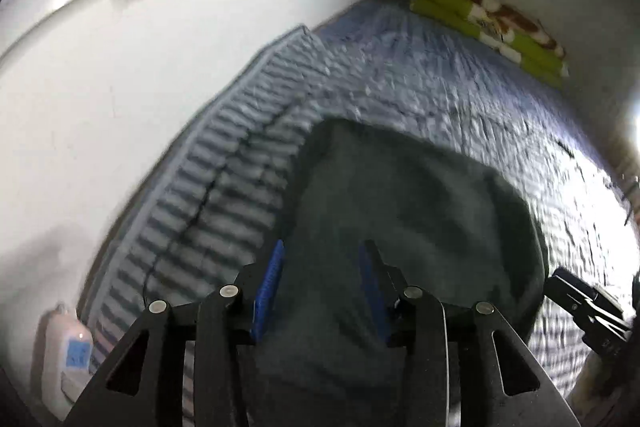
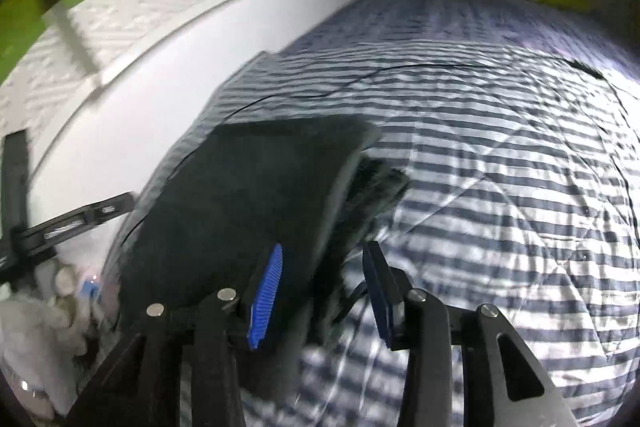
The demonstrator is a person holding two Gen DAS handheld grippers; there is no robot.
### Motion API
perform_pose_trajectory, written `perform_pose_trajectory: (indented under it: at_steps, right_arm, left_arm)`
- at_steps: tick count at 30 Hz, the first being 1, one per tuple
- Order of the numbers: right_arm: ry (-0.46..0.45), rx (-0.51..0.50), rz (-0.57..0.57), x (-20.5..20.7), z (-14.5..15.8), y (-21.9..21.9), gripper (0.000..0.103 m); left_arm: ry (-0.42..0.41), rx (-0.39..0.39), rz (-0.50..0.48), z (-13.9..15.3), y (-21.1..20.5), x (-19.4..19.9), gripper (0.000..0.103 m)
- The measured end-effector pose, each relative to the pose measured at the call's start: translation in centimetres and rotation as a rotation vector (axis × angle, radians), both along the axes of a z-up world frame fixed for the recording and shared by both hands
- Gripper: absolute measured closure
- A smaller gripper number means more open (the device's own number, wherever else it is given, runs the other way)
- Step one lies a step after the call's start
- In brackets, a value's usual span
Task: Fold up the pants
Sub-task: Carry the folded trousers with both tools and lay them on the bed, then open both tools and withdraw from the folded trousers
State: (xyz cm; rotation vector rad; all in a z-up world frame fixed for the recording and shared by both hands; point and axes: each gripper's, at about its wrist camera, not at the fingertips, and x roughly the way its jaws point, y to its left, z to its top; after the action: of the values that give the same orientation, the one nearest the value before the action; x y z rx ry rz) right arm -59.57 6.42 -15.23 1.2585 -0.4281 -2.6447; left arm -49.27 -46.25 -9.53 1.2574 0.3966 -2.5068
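- Lying on the striped bedspread (image 1: 420, 75), the dark pants (image 1: 400, 195) fill the middle of the left wrist view, a folded slab with a rounded far edge toward 12 o'clock.
- At 9 o'clock of the pants the white wall (image 1: 100, 99) runs along the bed; low at 8 o'clock sits a white socket (image 1: 68, 347) with a blue patch.
- The left gripper (image 1: 320, 287) stands partly open over the near part of the pants; its blue pads (image 1: 270, 291) are apart, cloth showing between them, and neither visibly presses on it.
- At 3 o'clock, low at the frame edge, the right gripper (image 1: 588, 311) shows as a black bracket.
- Far off at 1 o'clock a green blanket (image 1: 492, 23) lies folded against the wall.
- In the right wrist view the pants (image 2: 240, 195) sit at 10 o'clock of the right gripper (image 2: 324, 291), their right edge and layered ends hanging toward its gap.
- Its jaws are partly open; the left pad (image 2: 266, 295) lies against the cloth edge, the other stands clear, so no grip shows.
- Striped bedspread (image 2: 500, 167) spreads from 12 to 4 o'clock.
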Motion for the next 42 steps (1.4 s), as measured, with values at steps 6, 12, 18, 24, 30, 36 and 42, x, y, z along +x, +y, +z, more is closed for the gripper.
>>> perform_pose_trajectory:
  at_steps: [6,12,18,24,30,36,42]
  right_arm:
    - [-0.048,0.083,0.104,2.0,-1.3,-3.8,0.065]
    - [-0.182,0.178,0.137,4.0,-4.0,-5.1,0.065]
    - [-0.175,0.188,0.144,9.2,-1.8,-3.5,0.065]
    - [-0.101,0.187,0.136,16.1,3.0,-2.1,0.065]
    - [-0.005,0.201,0.128,23.6,7.7,-0.8,0.065]
    - [0.079,0.200,0.134,30.5,11.9,0.5,0.061]
    - [0.170,0.239,0.126,37.4,15.3,1.4,0.055]
  left_arm:
    - [-0.092,0.046,-0.018,-3.6,3.6,2.7,0.061]
    - [-0.127,0.108,0.029,-5.8,5.7,6.5,0.058]
    - [-0.094,0.102,0.015,-3.5,10.9,11.8,0.058]
    - [0.016,0.062,-0.004,3.7,17.9,17.9,0.051]
    - [0.104,-0.023,-0.010,11.0,24.0,24.9,0.035]
    - [0.178,-0.078,-0.033,15.7,29.8,32.0,0.022]
    - [0.238,-0.173,-0.017,19.0,35.0,38.8,0.006]
